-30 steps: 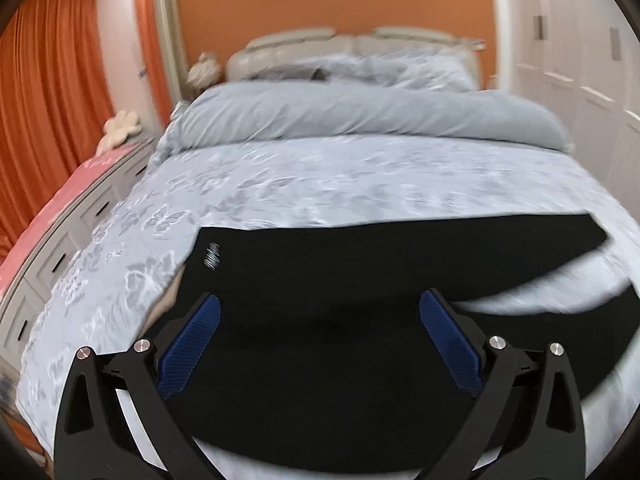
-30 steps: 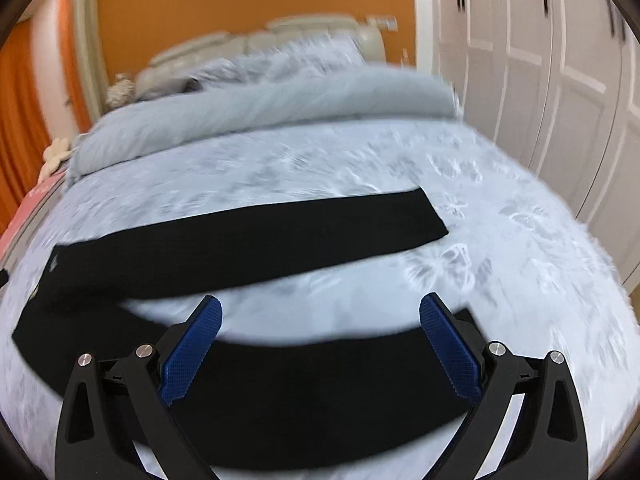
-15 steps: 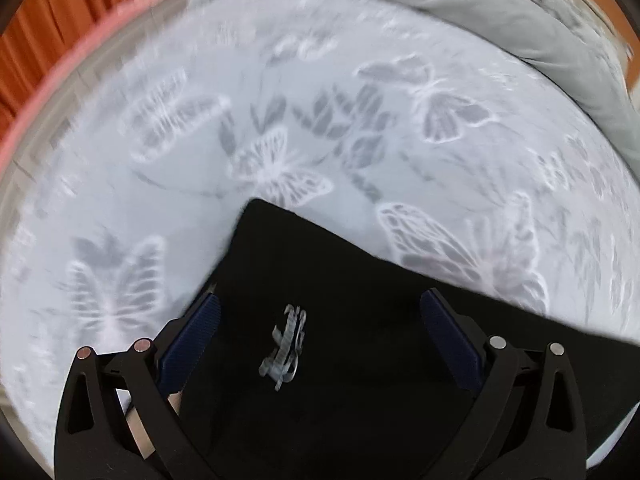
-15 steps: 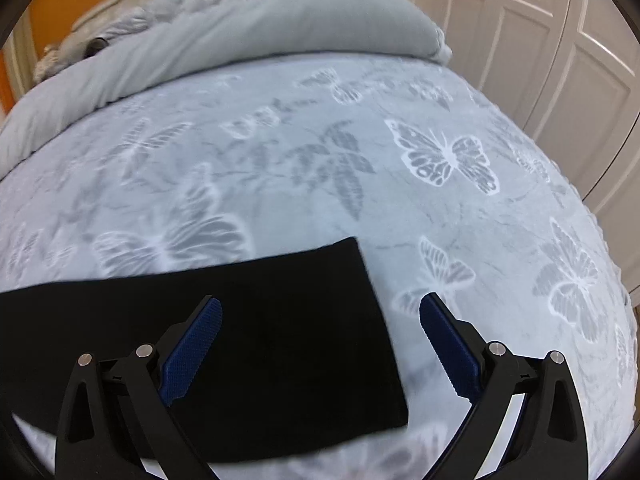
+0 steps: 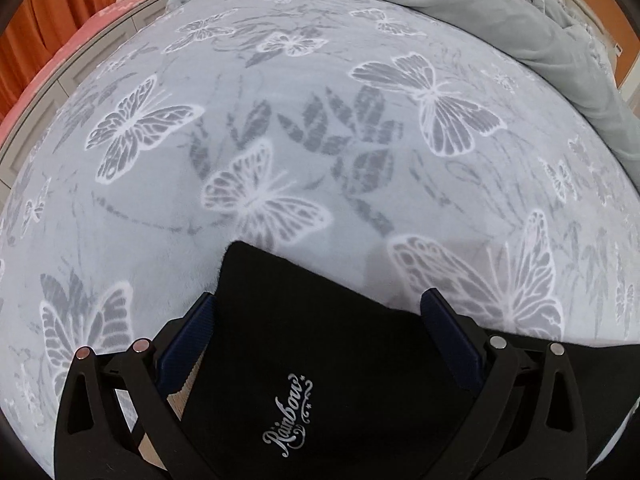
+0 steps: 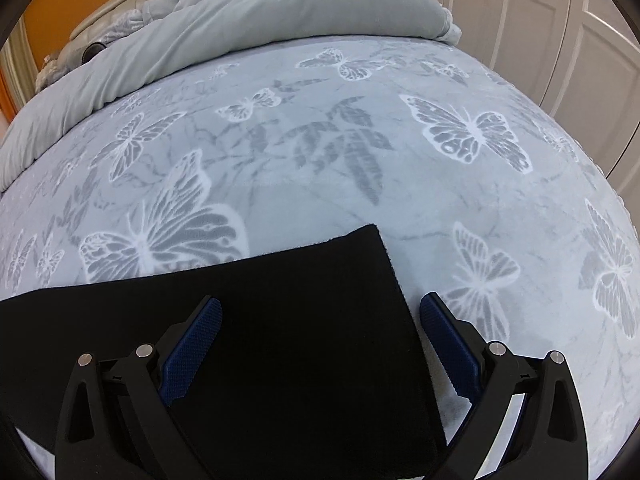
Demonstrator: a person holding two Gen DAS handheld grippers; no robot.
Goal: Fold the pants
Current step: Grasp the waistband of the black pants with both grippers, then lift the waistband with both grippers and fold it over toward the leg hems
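Black pants lie flat on the bed. In the left wrist view their waist end (image 5: 320, 360) with a silver "Rainbow" logo (image 5: 289, 416) sits between the blue pads of my left gripper (image 5: 320, 312), which is open and low over the waist corner. In the right wrist view the end of a pant leg (image 6: 320, 320) lies between the pads of my right gripper (image 6: 320, 312), also open and just above the cloth. The leg's hem edge runs close to the right pad (image 6: 448, 344).
The bed is covered by a grey blanket with white butterflies (image 5: 360, 140), also in the right wrist view (image 6: 360, 140). A rolled grey duvet (image 6: 240, 32) lies at the far end. White wardrobe doors (image 6: 560, 40) stand right; orange curtains (image 5: 48, 20) hang left.
Both grippers have dropped from a high view of the whole bed down close to the pants, the left over the waist corner, the right over the leg end. Both stay open.
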